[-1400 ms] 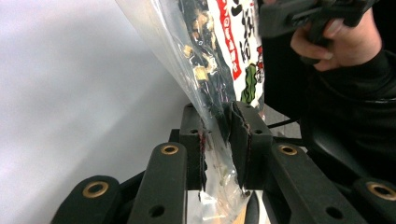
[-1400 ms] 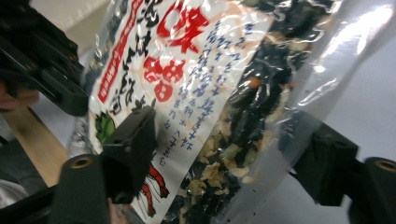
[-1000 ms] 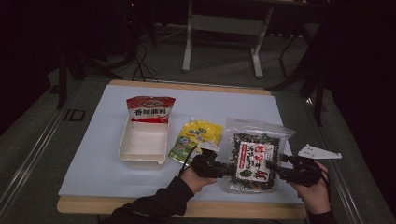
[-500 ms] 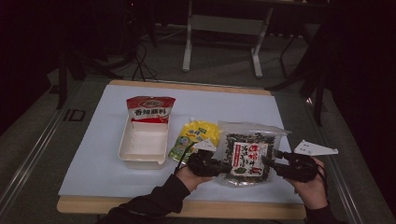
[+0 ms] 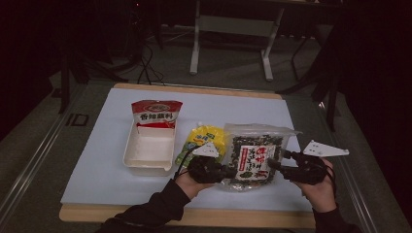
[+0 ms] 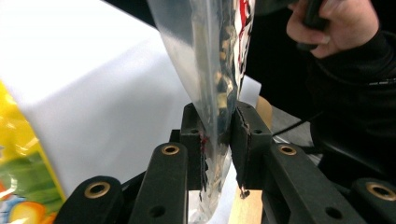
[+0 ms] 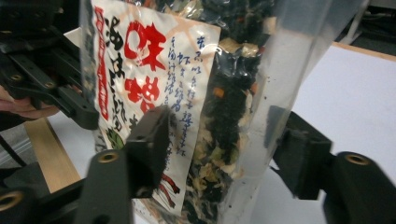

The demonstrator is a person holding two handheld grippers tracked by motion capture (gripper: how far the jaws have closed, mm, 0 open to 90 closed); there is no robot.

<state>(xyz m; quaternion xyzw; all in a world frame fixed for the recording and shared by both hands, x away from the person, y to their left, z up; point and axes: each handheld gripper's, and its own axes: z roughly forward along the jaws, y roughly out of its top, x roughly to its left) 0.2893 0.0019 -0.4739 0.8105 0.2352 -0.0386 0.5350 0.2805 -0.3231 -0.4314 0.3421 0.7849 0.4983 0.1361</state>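
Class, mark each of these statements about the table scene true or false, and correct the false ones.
1. The left gripper is clamped on the edge of the clear seaweed bag. True.
2. The right gripper pinches the bag as tightly as the left one. False: its jaws have just been opening and stand apart on either side of the bag.
3. The white tray is full of food. False: it looks empty.
4. The red packet stands at the tray's far end. True.
5. The yellow packet lies to the right of the seaweed bag in the high view. False: it lies between the tray and the bag.
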